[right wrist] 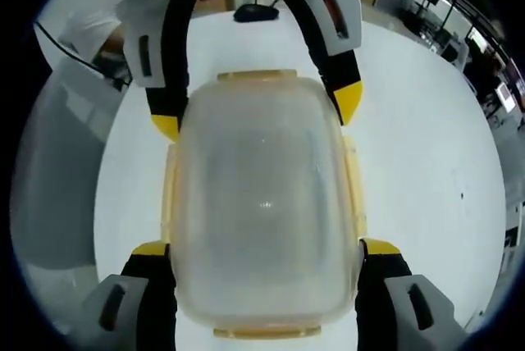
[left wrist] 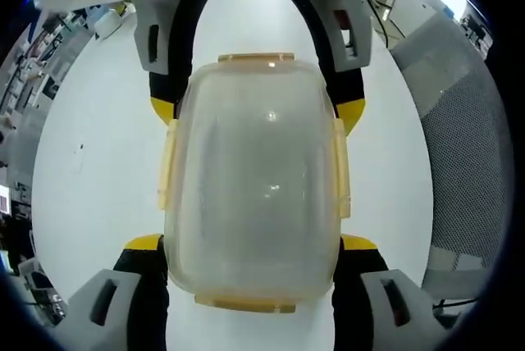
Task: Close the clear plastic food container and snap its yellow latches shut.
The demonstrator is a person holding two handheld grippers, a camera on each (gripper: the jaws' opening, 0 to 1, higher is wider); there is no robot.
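The clear plastic container (left wrist: 253, 179) lies on the white table (left wrist: 98, 170), its broad face toward both cameras. Its yellow latches (left wrist: 255, 58) show on all four sides, and the long-side latches (left wrist: 167, 166) stand slightly out from the wall. My left gripper (left wrist: 251, 242) straddles the near end, its yellow-tipped jaws spread wide and pressed against both sides. My right gripper (left wrist: 256, 111) grips the far end the same way. In the right gripper view the container (right wrist: 264, 203) sits between the right gripper (right wrist: 264, 246) below and the left gripper (right wrist: 256, 109) above.
A grey mesh chair back (left wrist: 467, 146) stands off the table's edge, and the chair (right wrist: 57, 179) also shows in the right gripper view. A dark object (right wrist: 256, 12) lies on the table beyond the container. Room clutter lies far off.
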